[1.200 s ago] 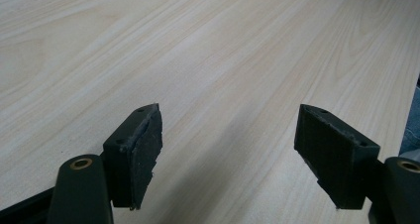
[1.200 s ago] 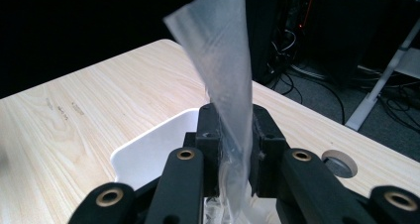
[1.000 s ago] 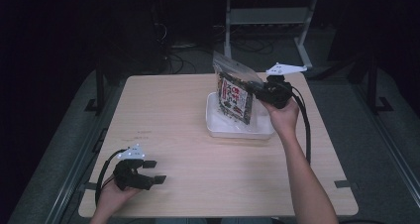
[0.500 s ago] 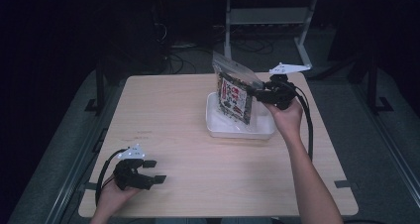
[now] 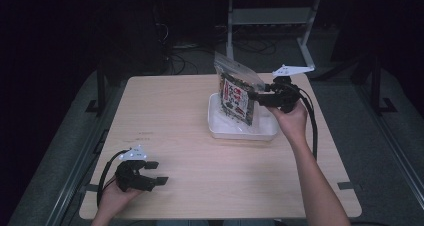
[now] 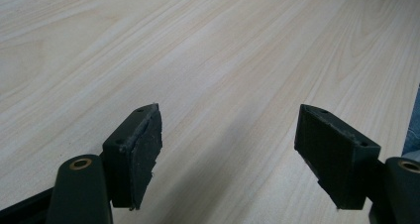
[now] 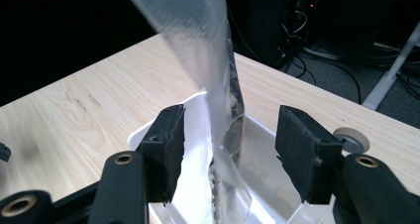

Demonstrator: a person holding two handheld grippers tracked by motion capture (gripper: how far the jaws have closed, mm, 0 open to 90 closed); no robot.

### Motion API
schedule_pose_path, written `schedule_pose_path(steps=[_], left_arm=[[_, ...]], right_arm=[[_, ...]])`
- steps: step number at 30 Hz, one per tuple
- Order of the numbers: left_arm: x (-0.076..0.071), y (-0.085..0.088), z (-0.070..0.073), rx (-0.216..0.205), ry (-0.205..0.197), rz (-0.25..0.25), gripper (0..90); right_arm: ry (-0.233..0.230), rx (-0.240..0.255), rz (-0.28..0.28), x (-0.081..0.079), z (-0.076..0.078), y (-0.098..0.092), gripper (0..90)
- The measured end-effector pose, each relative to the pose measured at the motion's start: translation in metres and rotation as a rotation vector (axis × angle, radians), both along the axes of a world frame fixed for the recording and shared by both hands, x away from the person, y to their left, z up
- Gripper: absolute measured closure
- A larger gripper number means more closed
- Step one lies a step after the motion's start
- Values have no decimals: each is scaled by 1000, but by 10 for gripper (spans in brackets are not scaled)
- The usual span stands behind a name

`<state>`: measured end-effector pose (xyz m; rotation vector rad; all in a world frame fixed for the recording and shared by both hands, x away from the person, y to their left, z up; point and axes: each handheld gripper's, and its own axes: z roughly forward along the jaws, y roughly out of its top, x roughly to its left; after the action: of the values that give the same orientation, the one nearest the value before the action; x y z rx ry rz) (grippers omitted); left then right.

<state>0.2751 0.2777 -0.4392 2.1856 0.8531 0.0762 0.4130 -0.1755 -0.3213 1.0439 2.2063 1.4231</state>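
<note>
Hardly anything has shifted in the last second: the right gripper (image 5: 261, 98) has edged a touch toward the far side, the bag (image 5: 236, 93) stands as before, and the left gripper (image 5: 156, 172) hasn't budged.

In the right gripper view, the right fingers (image 7: 171, 144) are spread wide, and the clear edge of the bag (image 7: 218, 100) rises in the gap between them, touching neither pad as far as I can tell. From above, that is harder to judge; there the fingers look tight against the bag's right edge.

The bag, clear plastic with a dark printed panel, stands upright in a white tray (image 5: 219, 131) at the table's right far part, its top leaning toward the far left.

The right gripper view also picks up a small round disc (image 7: 350, 139) on the table (image 7: 74, 115) beyond the tray (image 7: 257, 169).

Over to the left: its fingers (image 6: 143, 154) are wide apart, holding nothing, bare wood grain of the table (image 6: 208, 50) between them. From the high view, that gripper sits in the hand at the table's (image 5: 170, 111) near left corner, well apart from the tray, cable looping behind it.
</note>
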Motion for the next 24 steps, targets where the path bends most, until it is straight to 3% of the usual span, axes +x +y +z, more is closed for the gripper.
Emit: schedule_pose_path(steps=[24], left_arm=[[0, -2, 0, 4, -2, -3, 256]], right_arm=[[30, 31, 14, -20, -5, -22, 368]])
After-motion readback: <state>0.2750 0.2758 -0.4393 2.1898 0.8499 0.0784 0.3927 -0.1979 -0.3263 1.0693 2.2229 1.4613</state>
